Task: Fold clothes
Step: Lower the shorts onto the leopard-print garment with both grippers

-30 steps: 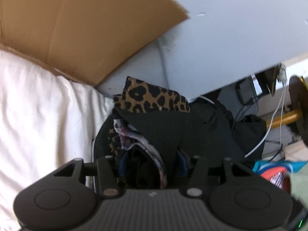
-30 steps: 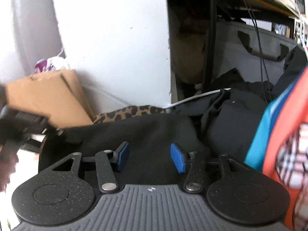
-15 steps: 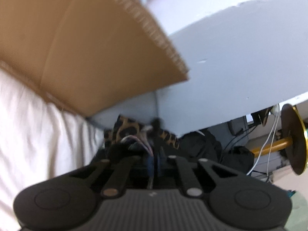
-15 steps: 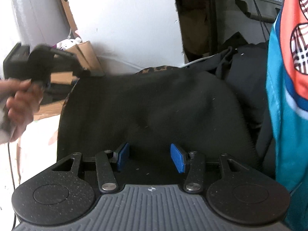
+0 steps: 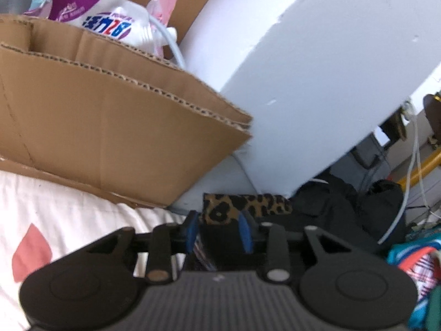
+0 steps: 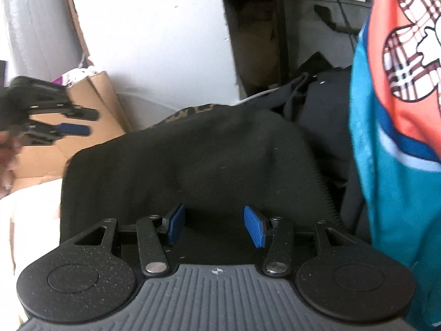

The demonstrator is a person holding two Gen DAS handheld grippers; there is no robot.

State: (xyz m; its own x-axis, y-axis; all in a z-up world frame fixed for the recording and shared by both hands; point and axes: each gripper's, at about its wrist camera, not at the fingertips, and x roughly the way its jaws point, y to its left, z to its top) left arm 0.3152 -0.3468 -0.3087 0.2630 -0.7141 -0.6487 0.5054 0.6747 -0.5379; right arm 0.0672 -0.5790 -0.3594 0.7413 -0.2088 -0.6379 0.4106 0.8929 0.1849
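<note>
Your left gripper (image 5: 218, 230) just let go and sprang open, empty; right gripper (image 6: 215, 226) open above the black garment (image 6: 193, 162), which lies flat

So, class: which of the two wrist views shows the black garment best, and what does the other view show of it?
The right wrist view: the black garment fills the middle, lying spread ahead of the open right gripper. In the left wrist view only a dark strip shows, mostly hidden behind the left gripper.
</note>
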